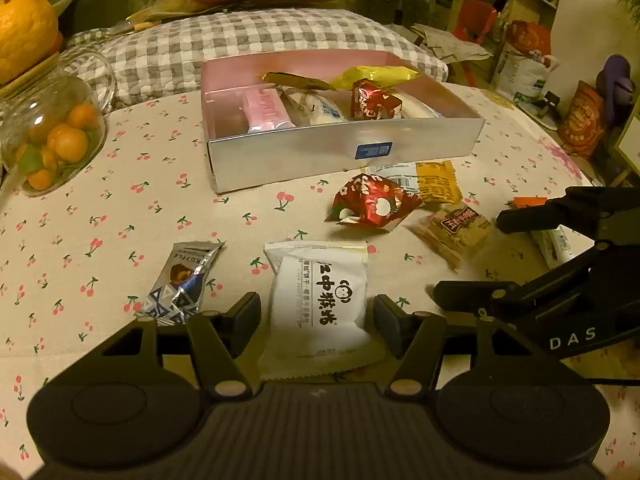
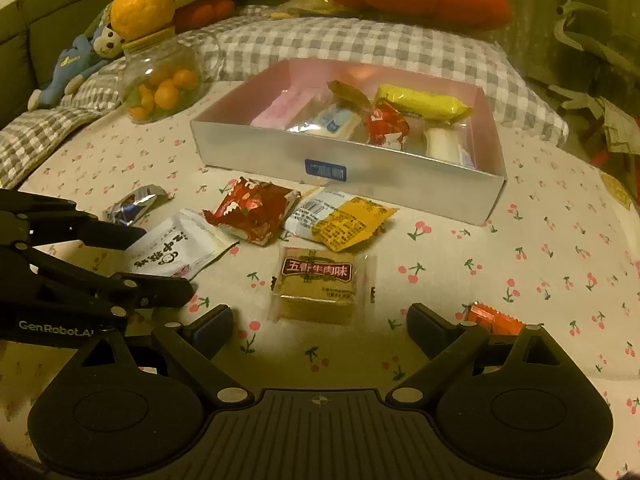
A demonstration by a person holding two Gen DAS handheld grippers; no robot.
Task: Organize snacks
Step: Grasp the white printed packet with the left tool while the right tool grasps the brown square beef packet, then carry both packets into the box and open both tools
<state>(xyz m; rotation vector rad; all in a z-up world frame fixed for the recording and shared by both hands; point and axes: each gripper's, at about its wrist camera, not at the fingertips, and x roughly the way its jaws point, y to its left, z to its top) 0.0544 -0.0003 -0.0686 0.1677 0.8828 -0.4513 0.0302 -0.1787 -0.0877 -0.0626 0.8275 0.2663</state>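
A cherry-print tablecloth point(image 2: 540, 248) covers the table. On it, at 12 o'clock in both views, stands a silver box point(image 1: 344, 156) with a pink inside, already holding several snacks: a pink bar point(image 1: 266, 110), a yellow pack point(image 2: 424, 102), a red pack point(image 2: 388, 122) and white ones. At 10 o'clock in the left view sits a jar point(image 1: 52, 128) of small oranges.

Loose snacks lie in front of the box: a white pack point(image 1: 320, 300), a red wrapper point(image 1: 370, 200), a white-and-yellow pack point(image 2: 340, 218), a brown pack point(image 2: 318, 288), a silver truffle pack point(image 1: 182, 280) and an orange sweet point(image 2: 494, 320).

The left gripper point(image 1: 318, 320) stands partly open with the white pack between its fingers; the pads look just clear of it, not pressing. The right gripper point(image 2: 320, 328) stands wide open and empty, the brown pack at 12 o'clock just beyond its tips, the orange sweet beside its right finger.
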